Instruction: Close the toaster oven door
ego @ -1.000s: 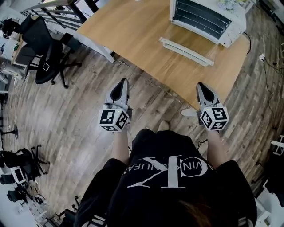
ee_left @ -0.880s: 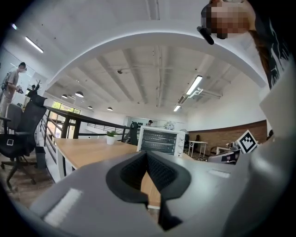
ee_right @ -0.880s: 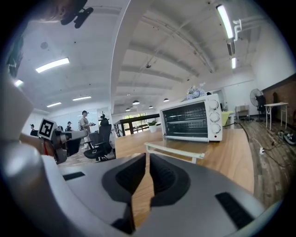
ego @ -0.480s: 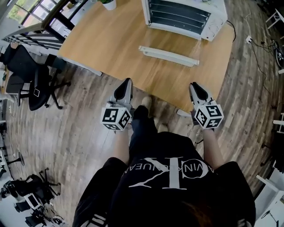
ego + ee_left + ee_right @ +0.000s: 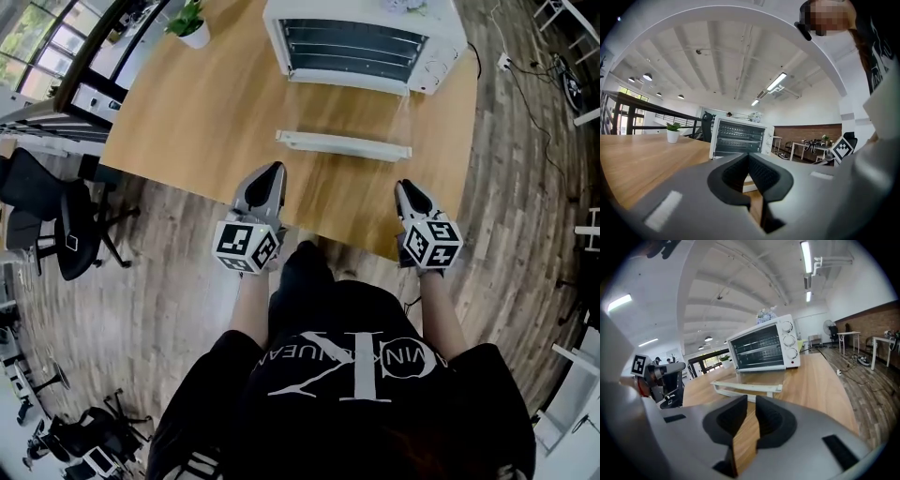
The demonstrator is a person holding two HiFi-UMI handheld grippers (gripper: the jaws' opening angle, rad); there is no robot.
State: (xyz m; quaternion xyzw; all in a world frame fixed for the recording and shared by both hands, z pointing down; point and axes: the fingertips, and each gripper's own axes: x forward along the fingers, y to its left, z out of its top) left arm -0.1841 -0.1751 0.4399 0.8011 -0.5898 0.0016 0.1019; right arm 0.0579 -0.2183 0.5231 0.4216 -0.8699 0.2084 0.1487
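A white toaster oven (image 5: 361,37) stands at the far side of the wooden table (image 5: 187,131). Its glass door hangs open and lies flat toward me, the white handle bar (image 5: 342,145) at its front. My left gripper (image 5: 270,174) hovers over the table's near edge, just short of the handle's left end, jaws shut and empty. My right gripper (image 5: 403,190) is level with it near the handle's right end, jaws shut to a thin slit, nothing held. The left gripper view shows the oven (image 5: 739,137) past the left gripper (image 5: 748,157). The right gripper view shows oven (image 5: 764,345) and handle (image 5: 746,387) beyond the right gripper (image 5: 751,399).
A potted plant (image 5: 192,23) sits at the table's far left corner. A black office chair (image 5: 56,211) stands on the wood floor to the left. A power cable (image 5: 525,70) trails on the floor at the right.
The person has stepped up to the table. Both grippers have moved forward from over the floor to the table's near edge, close to the open door's handle.
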